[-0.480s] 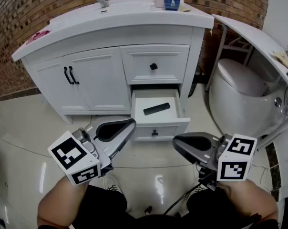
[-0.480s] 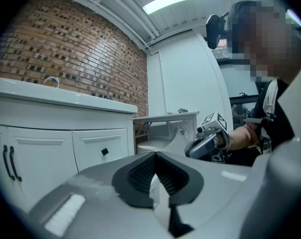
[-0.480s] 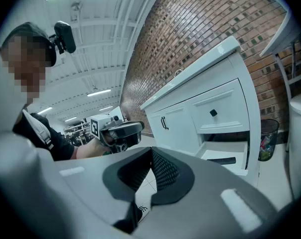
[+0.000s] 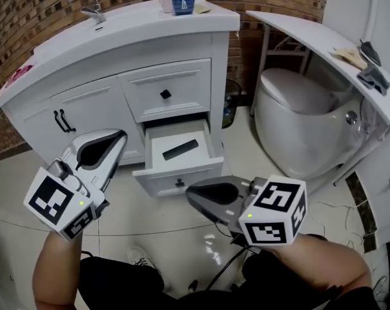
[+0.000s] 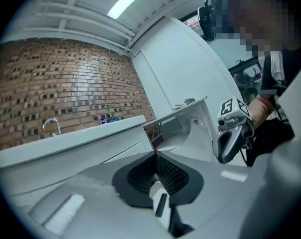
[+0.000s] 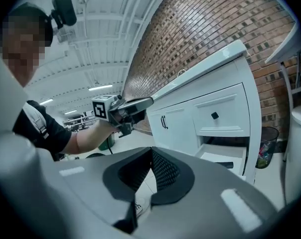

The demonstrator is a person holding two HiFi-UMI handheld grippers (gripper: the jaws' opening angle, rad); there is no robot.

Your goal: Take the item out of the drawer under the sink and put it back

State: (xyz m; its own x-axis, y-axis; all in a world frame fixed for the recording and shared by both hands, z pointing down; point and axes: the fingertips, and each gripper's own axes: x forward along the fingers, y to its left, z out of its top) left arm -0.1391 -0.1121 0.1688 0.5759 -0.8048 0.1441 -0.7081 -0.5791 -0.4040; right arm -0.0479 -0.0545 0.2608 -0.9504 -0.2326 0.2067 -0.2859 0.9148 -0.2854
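A white vanity [image 4: 182, 37] carries the sink, and its lower drawer [image 4: 175, 173] stands pulled out. Inside lies a flat black item [image 4: 180, 150], slanted on the drawer's white floor. My left gripper [image 4: 119, 137] hovers to the left of the drawer, shut and empty. Just below the drawer front my right gripper [image 4: 190, 196] is held, also shut with nothing in it. The right gripper view looks over the shut jaws [image 6: 149, 153] at the open drawer [image 6: 230, 159] and the left gripper [image 6: 125, 108]. The left gripper view shows the right gripper [image 5: 232, 133] beyond its own shut jaws [image 5: 155, 156].
A white toilet [image 4: 298, 108] stands right of the vanity, under a white shelf [image 4: 311, 37] with small things on it. A blue cup [image 4: 182, 2] and a faucet [image 4: 88, 5] sit on the sink top. The upper drawer [image 4: 166, 94] and cabinet doors [image 4: 59, 121] are closed.
The view has swung right, so the vanity sits further left in the picture. My left gripper has moved left and up, and my right gripper has moved left. Both stay shut and empty.
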